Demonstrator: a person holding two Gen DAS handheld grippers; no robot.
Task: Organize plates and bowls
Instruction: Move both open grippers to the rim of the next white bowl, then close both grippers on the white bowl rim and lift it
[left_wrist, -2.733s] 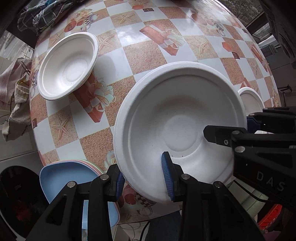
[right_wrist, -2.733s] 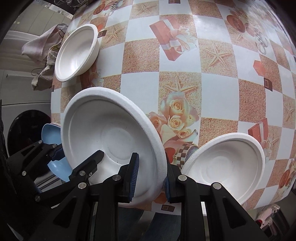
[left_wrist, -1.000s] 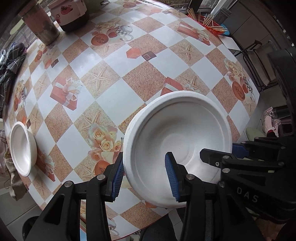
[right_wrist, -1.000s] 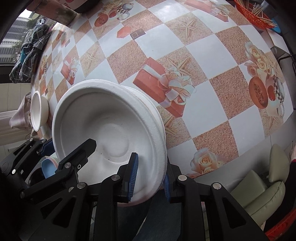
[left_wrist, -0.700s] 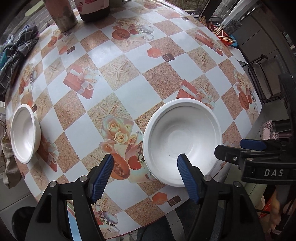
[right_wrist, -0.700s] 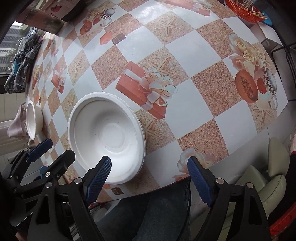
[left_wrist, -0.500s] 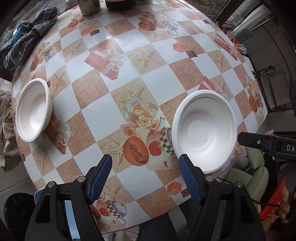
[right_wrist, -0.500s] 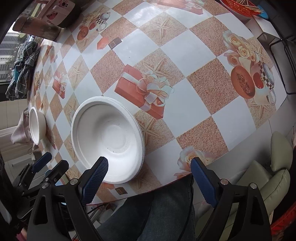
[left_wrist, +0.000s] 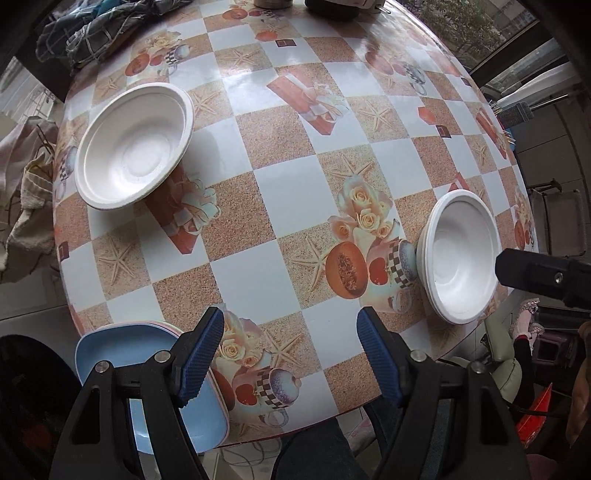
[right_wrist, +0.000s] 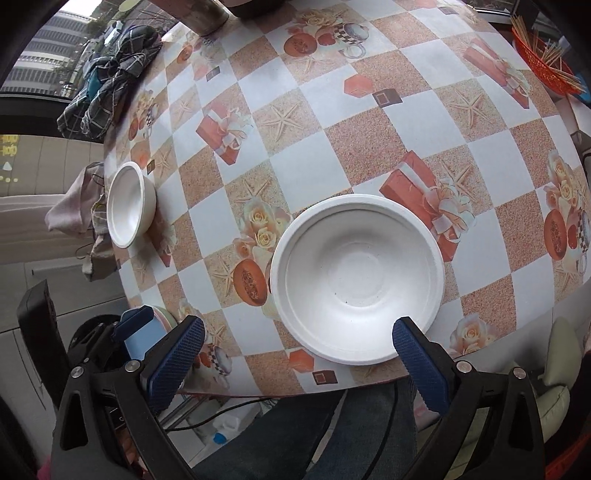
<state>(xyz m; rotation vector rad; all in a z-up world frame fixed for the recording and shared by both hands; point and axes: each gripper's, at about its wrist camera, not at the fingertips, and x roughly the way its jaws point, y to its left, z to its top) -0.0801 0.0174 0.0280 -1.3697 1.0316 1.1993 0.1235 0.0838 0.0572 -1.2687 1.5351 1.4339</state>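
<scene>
A stack of white foam bowls (left_wrist: 460, 254) stands near the table's front right edge; it also shows in the right wrist view (right_wrist: 356, 277). A single white bowl (left_wrist: 135, 144) sits at the far left, and shows small in the right wrist view (right_wrist: 129, 203). A stack of plates with a blue one on top (left_wrist: 147, 373) lies at the front left edge, also in the right wrist view (right_wrist: 138, 338). My left gripper (left_wrist: 290, 354) is open and empty above the table's front. My right gripper (right_wrist: 295, 358) is open and empty, just short of the bowl stack.
The round table (left_wrist: 280, 192) has a checked cloth with starfish and roses. A crumpled plaid cloth (left_wrist: 96, 26) lies at the back left. A red basket of sticks (right_wrist: 543, 55) stands at the far right. Pale cloths (left_wrist: 26, 192) hang off the left edge.
Both grippers let go of the large white bowl on top of the right bowl, opened wide and pulled back. My left gripper has swung left, bringing the single bowl and blue plate into view.
</scene>
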